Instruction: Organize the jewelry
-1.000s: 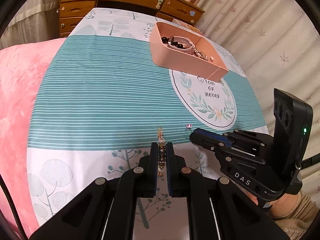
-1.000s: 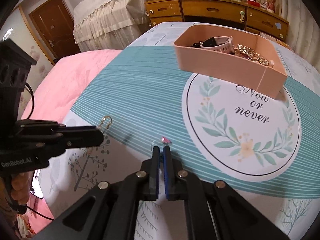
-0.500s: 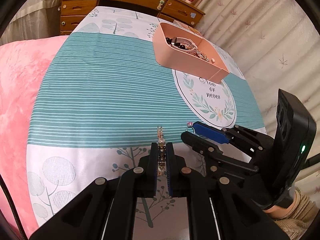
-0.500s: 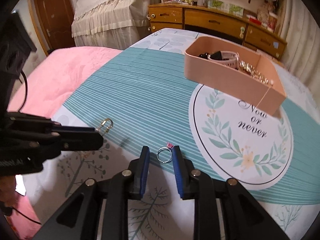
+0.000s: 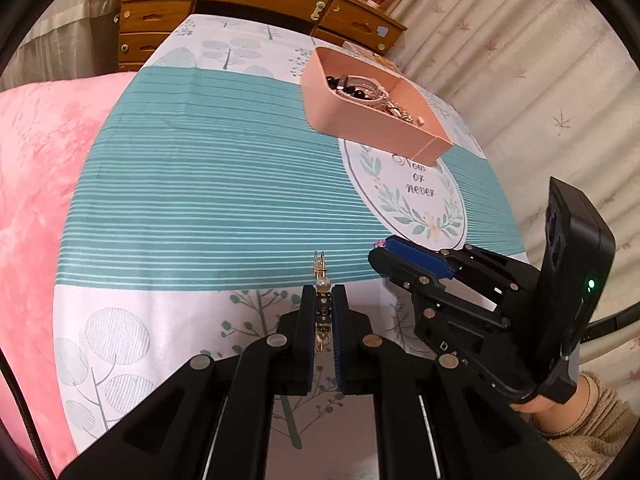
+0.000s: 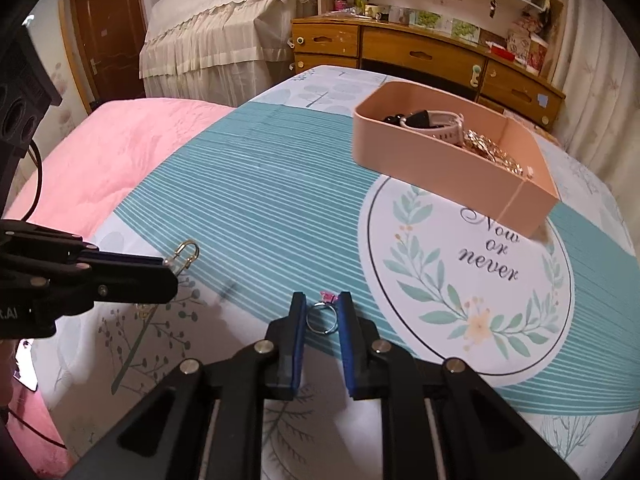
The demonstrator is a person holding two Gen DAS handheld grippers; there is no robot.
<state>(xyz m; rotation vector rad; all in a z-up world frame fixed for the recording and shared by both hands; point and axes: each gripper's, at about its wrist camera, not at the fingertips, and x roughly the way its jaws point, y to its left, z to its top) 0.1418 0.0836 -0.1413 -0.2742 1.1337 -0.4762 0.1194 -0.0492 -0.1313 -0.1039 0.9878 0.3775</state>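
My left gripper [image 5: 323, 289] is shut on a gold hair clip with pearls [image 5: 321, 276], whose gold tip sticks out past the fingers; it also shows in the right wrist view [image 6: 185, 253]. My right gripper [image 6: 322, 301] is open, its blue-padded fingers either side of a silver ring with a pink stone [image 6: 320, 317] lying on the tablecloth. In the left wrist view the right gripper [image 5: 382, 254] sits to the right, with the pink stone [image 5: 380, 243] at its tip. A pink tray [image 6: 416, 160] holds a watch and other jewelry.
The tray stands at the far right of the table on a teal-striped cloth with a round "Now or never" print [image 6: 488, 256]. A pink blanket [image 5: 32, 184] lies on the left. A wooden dresser [image 6: 420, 52] stands behind the table.
My right gripper has opened around the ring and lowered to the cloth. My left gripper still holds the hair clip, barely moved.
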